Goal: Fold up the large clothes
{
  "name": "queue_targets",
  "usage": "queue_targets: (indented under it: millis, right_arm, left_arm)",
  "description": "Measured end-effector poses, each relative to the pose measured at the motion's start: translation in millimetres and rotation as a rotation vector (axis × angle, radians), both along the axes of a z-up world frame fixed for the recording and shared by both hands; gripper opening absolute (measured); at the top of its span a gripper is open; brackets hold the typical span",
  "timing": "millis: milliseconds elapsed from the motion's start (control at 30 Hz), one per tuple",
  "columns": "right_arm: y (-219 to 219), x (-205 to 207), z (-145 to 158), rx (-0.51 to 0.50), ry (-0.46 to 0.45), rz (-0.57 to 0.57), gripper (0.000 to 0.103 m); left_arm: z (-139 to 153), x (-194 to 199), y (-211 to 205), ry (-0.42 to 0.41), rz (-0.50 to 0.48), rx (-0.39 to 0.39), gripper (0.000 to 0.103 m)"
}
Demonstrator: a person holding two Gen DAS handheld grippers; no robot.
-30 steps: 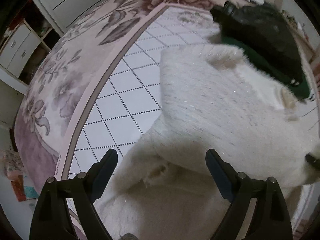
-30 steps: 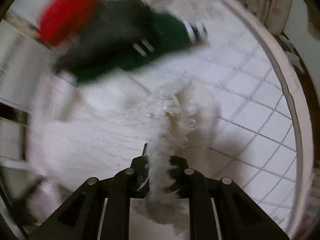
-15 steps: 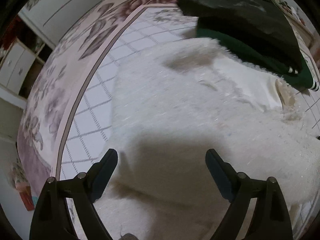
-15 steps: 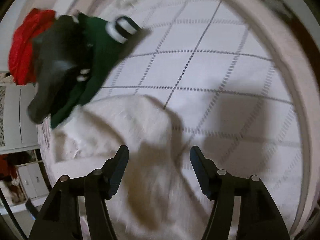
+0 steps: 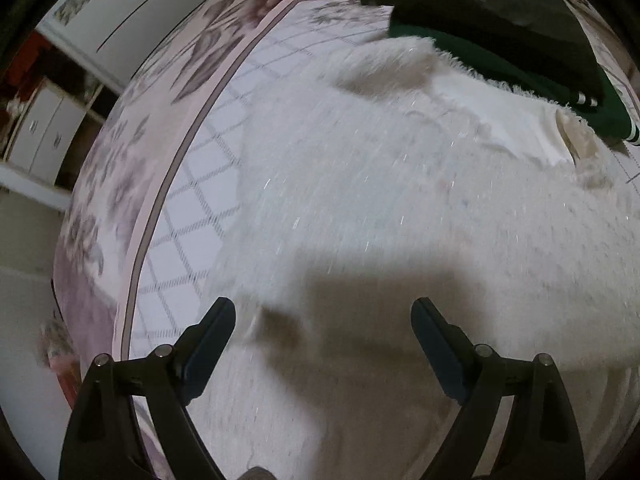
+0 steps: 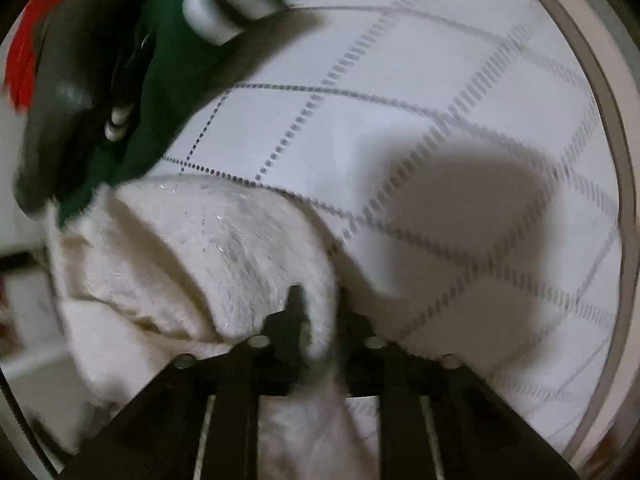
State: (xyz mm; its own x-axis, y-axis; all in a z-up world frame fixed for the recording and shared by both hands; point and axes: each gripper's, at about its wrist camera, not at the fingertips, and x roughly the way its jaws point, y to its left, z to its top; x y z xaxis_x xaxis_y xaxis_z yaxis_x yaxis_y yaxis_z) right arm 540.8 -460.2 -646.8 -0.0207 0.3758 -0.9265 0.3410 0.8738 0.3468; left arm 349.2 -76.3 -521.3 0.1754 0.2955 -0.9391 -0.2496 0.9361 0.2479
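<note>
Motion blur smears the fluffy white garment [image 5: 400, 208] and the quilted, diamond-stitched bedspread [image 5: 192, 208]. The picture's top edge crops the shiny black jacket [image 5: 500, 4] at the bedspread's far edge. The garment's gathered fold [image 6: 324, 316] hides the right gripper's [image 6: 320, 320] fingertips.

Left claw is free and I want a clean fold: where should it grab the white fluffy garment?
Probably the white fluffy garment's left edge, where it lies on the checked bedspread. Bring the open left claw in low from the left: that border lies flat and unobstructed.
</note>
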Motion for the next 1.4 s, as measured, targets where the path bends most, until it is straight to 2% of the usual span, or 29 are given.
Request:
queue_targets:
  millis: [33,67,100,133,200,300,333,367,400,467,533,633,700,767,800,867,933,1000,1100,1233,1267,1300,1367,1400]
  right_arm:
    - [-3,-6,9,0.004,-0.007,0.001,0.046]
    - [-7,-19,27,-0.01,-0.04,0.011,0.061]
    - [-11,-33,45,-0.033,-0.076,0.016,0.067]
    - [-12,-51,61,-0.051,-0.101,0.024,0.067]
    - [-6,-84,74,-0.027,-0.089,0.057,0.067]
    - [27,-124,60,0.018,0.02,0.19,0.067]
    - [36,-132,52,0.009,0.03,0.231,0.067]
    - [49,-134,40,-0.026,0.028,0.289,0.065]
    - [54,-134,32,-0.073,0.018,0.317,0.051]
    - [38,-127,18,-0.167,-0.001,0.238,0.028]
    - [0,-129,1,-0.14,0.023,0.057,0.029]
    - [-19,-142,-2,-0.147,0.029,-0.013,0.028]
    - [-16,-147,12,-0.187,0.06,-0.009,0.033]
    - [-10,-156,42,-0.204,0.013,0.014,0.037]
    - [-7,-161,51,-0.229,-0.008,0.04,0.047]
    - [-2,-167,47,-0.268,0.006,0.087,0.06]
    - [-1,-179,14,-0.321,0.121,0.16,0.06]
    - [-3,-188,-2,-0.347,0.157,0.197,0.061]
    - [-6,-193,18,-0.365,0.111,0.199,0.061]
    - [5,-208,52,-0.44,0.041,0.284,0.064]
    - [1,-215,61,-0.448,0.025,0.328,0.07]
    - [-2,-219,66,-0.453,0.015,0.354,0.083]
    - [-4,-229,79,-0.438,-0.007,0.391,0.097]
    - [-5,-239,82,-0.418,-0.016,0.408,0.097]
  left_arm:
    - [3,-6,0,0.0,0.008,-0.003,0.09]
    - [5,-13,0,-0.001,0.015,-0.006,0.09]
    - [6,-19,-2,0.0,0.02,-0.007,0.09]
    - [5,-25,-4,0.004,0.021,-0.009,0.09]
    - [0,-39,-13,0.018,0.014,-0.021,0.09]
    - [-18,-50,-24,0.055,-0.013,-0.047,0.09]
    - [-26,-53,-29,0.062,-0.027,-0.05,0.09]
    - [-33,-55,-33,0.066,-0.042,-0.046,0.09]
    - [-39,-58,-37,0.076,-0.06,-0.038,0.09]
    - [-54,-60,-44,0.091,-0.093,-0.025,0.09]
    - [-69,-62,-47,0.112,-0.11,-0.043,0.09]
    - [-75,-65,-46,0.095,-0.12,-0.066,0.092]
    - [-71,-66,-44,0.09,-0.123,-0.077,0.092]
    - [-66,-69,-39,0.084,-0.117,-0.085,0.092]
    - [-63,-70,-38,0.079,-0.114,-0.082,0.092]
    - [-59,-73,-35,0.066,-0.103,-0.071,0.092]
    - [-57,-78,-27,0.065,-0.074,-0.068,0.092]
    - [-53,-84,-21,0.062,-0.046,-0.066,0.092]
    - [-41,-95,-23,0.043,-0.038,-0.026,0.092]
    - [-21,-115,-46,0.037,-0.028,0.001,0.092]
    - [-16,-123,-56,0.038,-0.024,-0.001,0.092]
    - [-12,-131,-67,0.039,-0.019,-0.004,0.092]
    - [-4,-143,-91,0.043,-0.007,-0.009,0.092]
    - [-2,-147,-103,0.047,-0.004,-0.006,0.092]
